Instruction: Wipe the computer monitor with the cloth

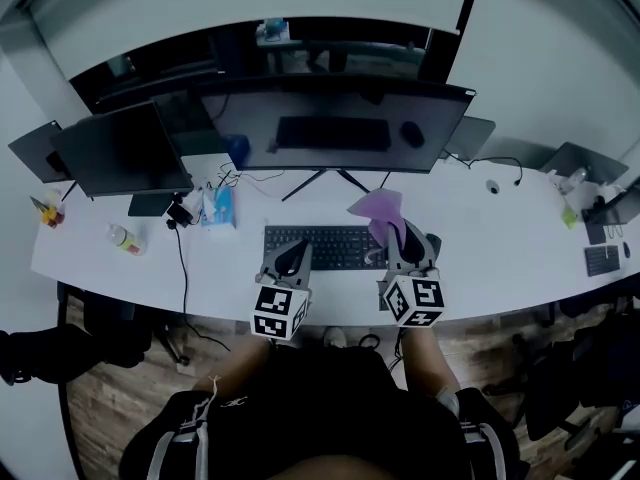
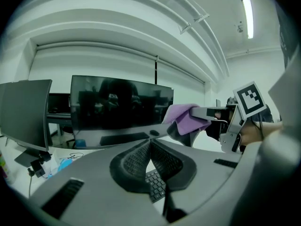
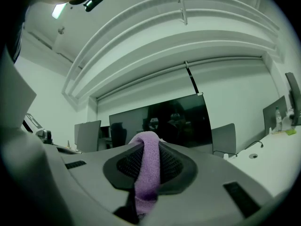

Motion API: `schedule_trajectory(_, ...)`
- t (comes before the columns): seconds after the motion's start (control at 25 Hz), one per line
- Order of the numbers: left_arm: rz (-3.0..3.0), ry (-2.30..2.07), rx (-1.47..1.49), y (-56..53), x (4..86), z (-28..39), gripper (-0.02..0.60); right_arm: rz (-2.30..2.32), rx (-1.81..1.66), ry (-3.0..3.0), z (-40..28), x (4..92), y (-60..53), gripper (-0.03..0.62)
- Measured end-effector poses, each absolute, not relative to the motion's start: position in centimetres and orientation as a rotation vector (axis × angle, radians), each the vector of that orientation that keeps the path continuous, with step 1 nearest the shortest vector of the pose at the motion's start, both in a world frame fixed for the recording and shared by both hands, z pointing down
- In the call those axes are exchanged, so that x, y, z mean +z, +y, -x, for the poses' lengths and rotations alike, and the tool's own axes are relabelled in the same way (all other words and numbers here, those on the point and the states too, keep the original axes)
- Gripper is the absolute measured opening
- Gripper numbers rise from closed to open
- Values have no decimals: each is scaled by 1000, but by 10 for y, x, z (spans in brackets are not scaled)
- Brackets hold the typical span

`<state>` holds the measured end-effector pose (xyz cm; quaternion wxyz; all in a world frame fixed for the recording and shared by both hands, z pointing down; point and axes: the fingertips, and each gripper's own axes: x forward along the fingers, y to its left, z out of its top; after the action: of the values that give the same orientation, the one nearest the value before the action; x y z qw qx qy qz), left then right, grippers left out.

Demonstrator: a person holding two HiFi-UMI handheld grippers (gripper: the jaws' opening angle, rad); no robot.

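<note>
While the right gripper [image 3: 149,142] clamps the purple cloth [image 3: 146,173] between its jaws, the left gripper [image 2: 150,142] is closed and empty to its left; the computer monitor [image 1: 335,128] stands ahead of both.

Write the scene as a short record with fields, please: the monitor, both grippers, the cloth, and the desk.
monitor: wide, screen dark, on a stand at the middle of the white desk
left gripper: jaws together, nothing between them, near the keyboard
right gripper: jaws shut on the purple cloth
purple cloth position: held up in front of the monitor, apparently not touching the screen
second monitor: dark, at the left
wiping: not yet begun
</note>
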<state>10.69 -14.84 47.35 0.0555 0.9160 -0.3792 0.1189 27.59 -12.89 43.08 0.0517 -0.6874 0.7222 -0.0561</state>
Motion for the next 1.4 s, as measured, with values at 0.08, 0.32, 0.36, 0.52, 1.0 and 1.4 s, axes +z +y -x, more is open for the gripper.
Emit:
schedule_trajectory(0.08,-2765,-1158,359,-160,476,-111,14,2091,-177,2206,-280,432,-143,75)
schedule_trajectory(0.32,-2775,-1134,378,-205,480,-107,14,2131,-142,2157,-287,423,-177,77)
schedule_trajectory(0.36,-2778,-1130,370,-212,478,-106,14,2144,-131,2136,-290,420,-180,77)
schedule_trajectory(0.52,-2804,-1095,355,-234,474,-103,14,2193,-45,2067,-299,398,-187,77)
schedule_trajectory(1.0,-2803,-1049,322,-246,472,-85,14,2362,282,1749,-377,295,-175,77)
schedule_trajectory(1.4,-2796,-1074,286,-246,467,-72,14,2427,493,1635,-438,216,-205,75)
